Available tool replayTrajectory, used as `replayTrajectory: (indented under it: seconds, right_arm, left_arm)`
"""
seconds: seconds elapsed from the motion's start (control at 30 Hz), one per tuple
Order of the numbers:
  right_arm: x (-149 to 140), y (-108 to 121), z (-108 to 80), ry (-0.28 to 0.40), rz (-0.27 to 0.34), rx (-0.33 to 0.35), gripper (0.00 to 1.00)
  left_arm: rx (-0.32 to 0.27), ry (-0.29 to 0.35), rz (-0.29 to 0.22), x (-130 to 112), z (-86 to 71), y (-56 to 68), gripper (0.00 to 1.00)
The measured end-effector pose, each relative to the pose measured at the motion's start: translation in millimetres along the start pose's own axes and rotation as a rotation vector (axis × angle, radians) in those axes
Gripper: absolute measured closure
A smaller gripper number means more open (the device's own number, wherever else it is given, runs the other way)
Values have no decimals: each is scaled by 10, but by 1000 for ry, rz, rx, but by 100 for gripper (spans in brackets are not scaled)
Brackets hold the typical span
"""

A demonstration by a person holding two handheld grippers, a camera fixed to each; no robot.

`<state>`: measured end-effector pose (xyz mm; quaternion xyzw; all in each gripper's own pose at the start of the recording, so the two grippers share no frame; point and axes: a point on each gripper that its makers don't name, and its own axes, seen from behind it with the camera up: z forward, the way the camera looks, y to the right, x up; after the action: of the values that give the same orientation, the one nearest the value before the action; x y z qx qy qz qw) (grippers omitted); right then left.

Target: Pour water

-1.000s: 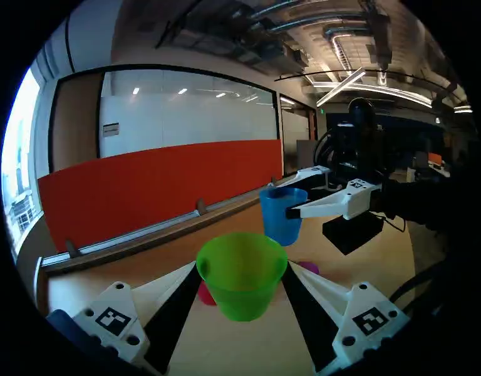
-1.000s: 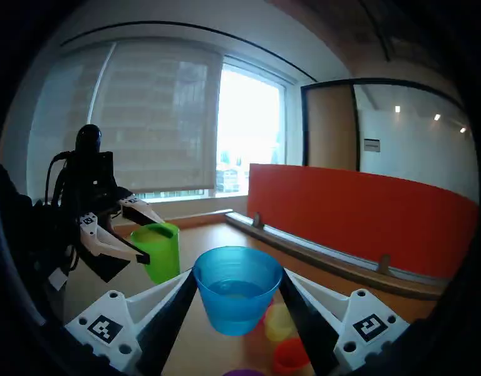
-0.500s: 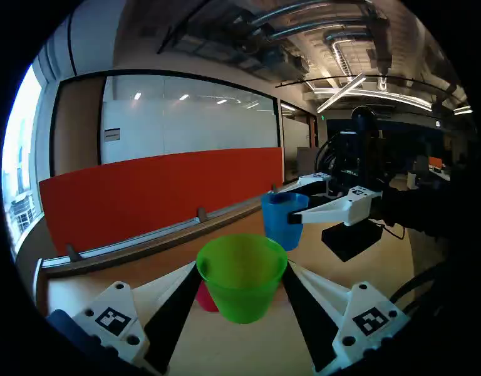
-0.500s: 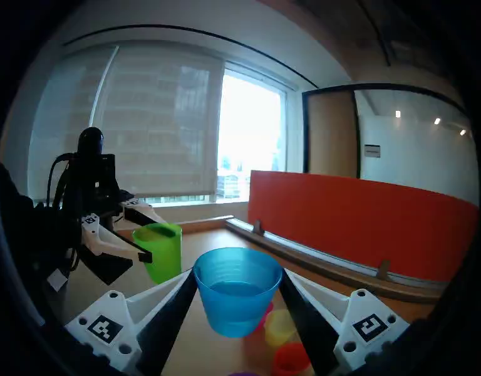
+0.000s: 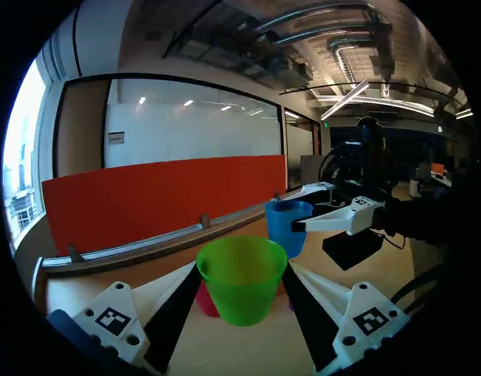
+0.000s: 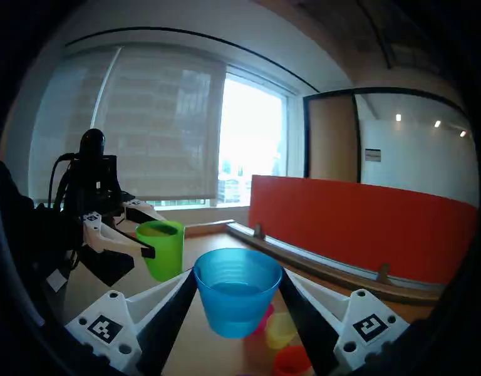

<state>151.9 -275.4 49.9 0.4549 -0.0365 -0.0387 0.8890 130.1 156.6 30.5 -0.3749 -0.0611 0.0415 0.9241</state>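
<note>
In the left gripper view my left gripper [image 5: 242, 294] is shut on an upright green cup [image 5: 242, 279], held above the wooden table [image 5: 240, 351]. Farther right in that view the blue cup [image 5: 287, 225] hangs in the right gripper's fingers [image 5: 331, 219]. In the right gripper view my right gripper [image 6: 238, 301] is shut on the blue cup [image 6: 237, 291], upright with water in its bottom. To its left there, the left gripper [image 6: 140, 241] holds the green cup [image 6: 160, 249]. The two cups are apart.
Small cups lie on the table below: a red one [image 5: 206, 301], and yellow [image 6: 280, 329], orange [image 6: 292, 360] and pink [image 6: 263, 316] ones. An orange partition [image 5: 159, 197] with a rail runs along the table's far edge. A window [image 6: 250, 141] is behind.
Both grippers have risen a little with their cups; the table and small cups sit lower in both views. The cups stay upright and held.
</note>
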Motion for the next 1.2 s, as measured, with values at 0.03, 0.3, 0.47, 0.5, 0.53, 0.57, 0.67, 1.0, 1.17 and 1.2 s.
replayTrajectory:
  seconds: [0.03,0.3,0.47,0.5,0.53,0.57,0.67,1.0,1.17,1.2]
  right_arm:
    - [3,1,1,1,-1,-1,7]
    - [0,-25,12,7,-11,3,7]
    - [3,-24,13,9,-13,1,7]
    - [5,-25,12,10,-13,1,7]
    - [7,-26,11,10,-14,1,7]
    - [10,-26,11,11,-14,1,7]
    - [12,-31,14,8,-17,3,7]
    - [50,-21,14,3,-42,-1,7]
    - [62,-17,11,-5,-70,-2,7]
    - [66,-21,11,-6,-77,0,7]
  left_arm:
    - [1,2,-1,5,-1,-2,13]
    - [8,21,-12,53,-12,-4,13]
    - [10,28,-6,71,-13,-2,13]
    - [10,30,-5,76,-14,2,13]
    - [9,32,-5,81,-14,6,13]
    - [9,34,-5,87,-14,11,13]
    - [4,30,-8,75,-12,25,13]
    - [-1,14,6,35,-10,41,13]
    - [0,3,0,2,-15,26,13]
    - [0,2,-2,-5,-17,24,13]
